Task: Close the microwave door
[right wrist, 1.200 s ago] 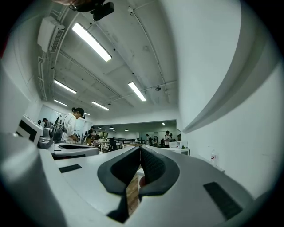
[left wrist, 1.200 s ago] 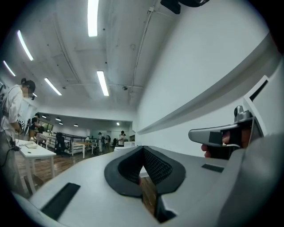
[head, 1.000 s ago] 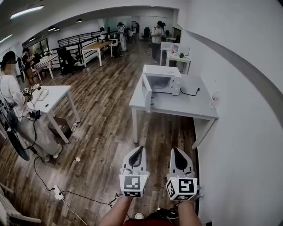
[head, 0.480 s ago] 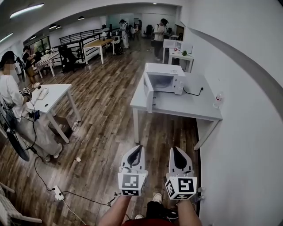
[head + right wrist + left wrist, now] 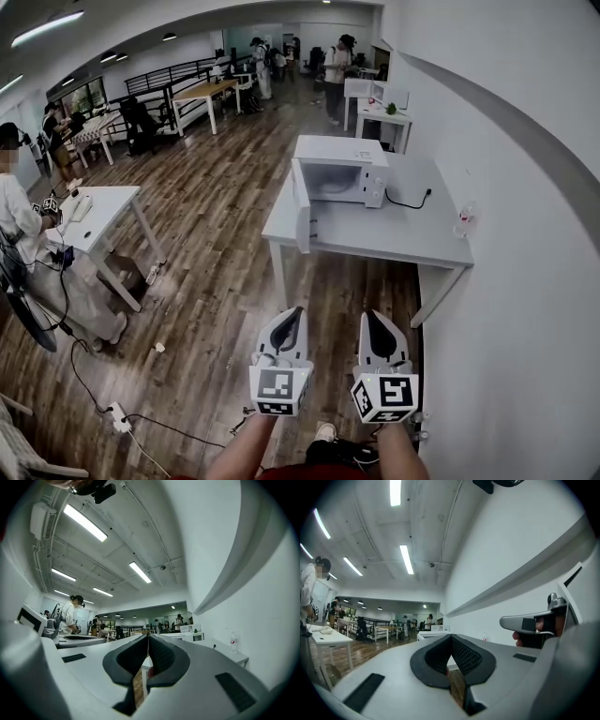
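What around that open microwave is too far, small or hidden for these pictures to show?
Microwave inside: head view, too small and distant to tell if anything is in it.
Handle of its door: head view, the door is seen edge-on.
Bottle label: head view, too small to read.
Where the cable ends: head view, too small to tell.

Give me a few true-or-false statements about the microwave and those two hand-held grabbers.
1. The microwave has its door shut. False: the door stands open.
2. The microwave sits on a white table. True.
3. The left gripper holds something. False: its jaws are together and empty.
4. The right gripper has its jaws together. True.
5. A gripper touches the door. False: both are well short of the table.
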Available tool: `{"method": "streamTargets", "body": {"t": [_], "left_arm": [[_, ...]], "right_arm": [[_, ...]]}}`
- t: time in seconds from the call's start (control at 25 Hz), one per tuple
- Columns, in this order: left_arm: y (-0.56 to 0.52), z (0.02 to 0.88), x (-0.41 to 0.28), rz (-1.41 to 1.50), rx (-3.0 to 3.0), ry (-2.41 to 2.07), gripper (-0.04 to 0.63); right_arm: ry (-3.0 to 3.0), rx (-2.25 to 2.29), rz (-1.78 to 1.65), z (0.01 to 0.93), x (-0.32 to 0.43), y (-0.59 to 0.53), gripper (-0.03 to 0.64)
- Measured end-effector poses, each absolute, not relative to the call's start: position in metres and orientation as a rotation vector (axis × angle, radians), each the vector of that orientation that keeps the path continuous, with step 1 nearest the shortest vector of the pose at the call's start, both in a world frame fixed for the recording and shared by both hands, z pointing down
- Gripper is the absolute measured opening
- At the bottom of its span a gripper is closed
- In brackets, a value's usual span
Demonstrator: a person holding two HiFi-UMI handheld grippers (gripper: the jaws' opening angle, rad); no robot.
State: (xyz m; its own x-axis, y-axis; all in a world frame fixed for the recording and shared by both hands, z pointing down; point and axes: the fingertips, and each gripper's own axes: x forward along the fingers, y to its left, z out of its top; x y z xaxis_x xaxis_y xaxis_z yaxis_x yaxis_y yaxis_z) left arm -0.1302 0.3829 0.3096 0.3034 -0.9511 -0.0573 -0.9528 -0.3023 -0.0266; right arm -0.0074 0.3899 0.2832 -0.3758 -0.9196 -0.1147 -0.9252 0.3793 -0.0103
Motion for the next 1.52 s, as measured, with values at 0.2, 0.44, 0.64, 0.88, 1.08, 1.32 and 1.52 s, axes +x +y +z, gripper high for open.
{"method": "streamTargets", "body": {"t": [0.2, 0.44, 0.64, 0.88, 1.08, 1.32, 1.52], "left_arm": [[0.346, 0.312, -0.108, 0.029, -2.486, 1.834, 0.026], [0.310, 0.311, -0.085, 0.023, -2.463, 1.848, 0.026], [0.293, 0.312, -0.072, 0.009, -2.448, 1.850, 0.026], [0.274, 0.314, -0.073, 0.005, -2.429, 1.866, 0.026], [0.252, 0.319, -0.082, 0.018, -2.415, 1.884, 0.026], [0.217, 0.322, -0.093, 0.035, -2.421, 1.867, 0.026], [0.185, 0.328, -0.110, 0.046, -2.434, 1.859, 0.026]], "right_arm": [[2.523, -1.698, 0.066, 0.287, 0.018, 0.350, 0.028], [2.533, -1.680, 0.067, 0.291, 0.040, 0.315, 0.029], [2.527, -1.661, 0.060, 0.289, 0.054, 0.296, 0.028], [2.538, -1.638, 0.073, 0.293, 0.049, 0.275, 0.028], [2.540, -1.619, 0.096, 0.296, 0.041, 0.251, 0.028], [2.544, -1.621, 0.103, 0.300, 0.027, 0.217, 0.028], [2.539, -1.630, 0.113, 0.304, 0.011, 0.187, 0.028]]}}
